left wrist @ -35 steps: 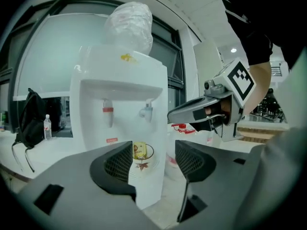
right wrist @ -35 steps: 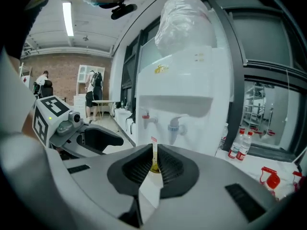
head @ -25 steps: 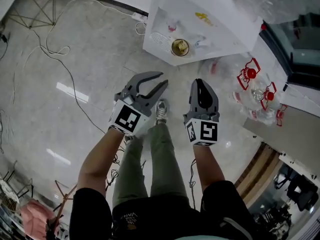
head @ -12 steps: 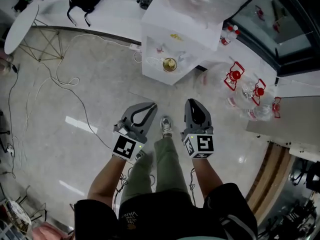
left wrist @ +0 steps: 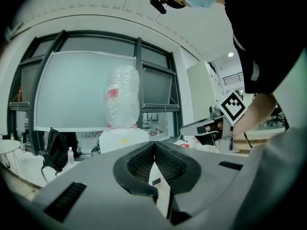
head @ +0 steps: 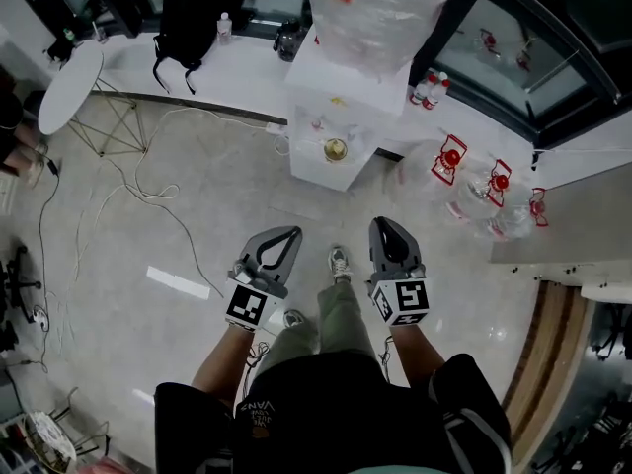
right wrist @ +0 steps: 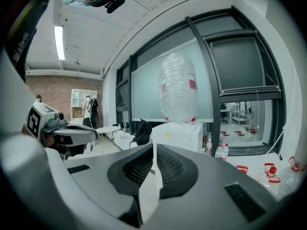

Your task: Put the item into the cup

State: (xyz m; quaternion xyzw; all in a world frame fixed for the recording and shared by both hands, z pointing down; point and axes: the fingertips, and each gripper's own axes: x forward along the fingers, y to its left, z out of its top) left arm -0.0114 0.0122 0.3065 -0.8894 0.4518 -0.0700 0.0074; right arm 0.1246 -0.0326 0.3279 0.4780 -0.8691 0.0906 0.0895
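A white stand [head: 326, 92] lies ahead of me, with a big clear plastic bag [head: 370, 8] on top. On its lower ledge sits a gold-rimmed cup [head: 335, 150], and a small yellow item [head: 339, 100] lies higher up. Both grippers hang at waist height, well short of the stand. My left gripper [head: 292, 233] is shut and holds nothing; its ribbed pads meet in the left gripper view [left wrist: 154, 143]. My right gripper [head: 385, 223] is shut and empty as well [right wrist: 154, 145]. The stand [left wrist: 123, 139] shows far beyond the left jaws and, beyond the right jaws, stands [right wrist: 178, 131] equally far.
Cables [head: 148, 181] trail over the pale tiled floor at left. A round white table [head: 67, 85] and a black backpack [head: 190, 18] are at the back left. Clear bottles with red tags [head: 474, 181] lie right of the stand, near a counter edge [head: 573, 255].
The left jaws have gone from open to shut with nothing in them. The head view has pulled up and back, so the stand and cup look smaller and farther.
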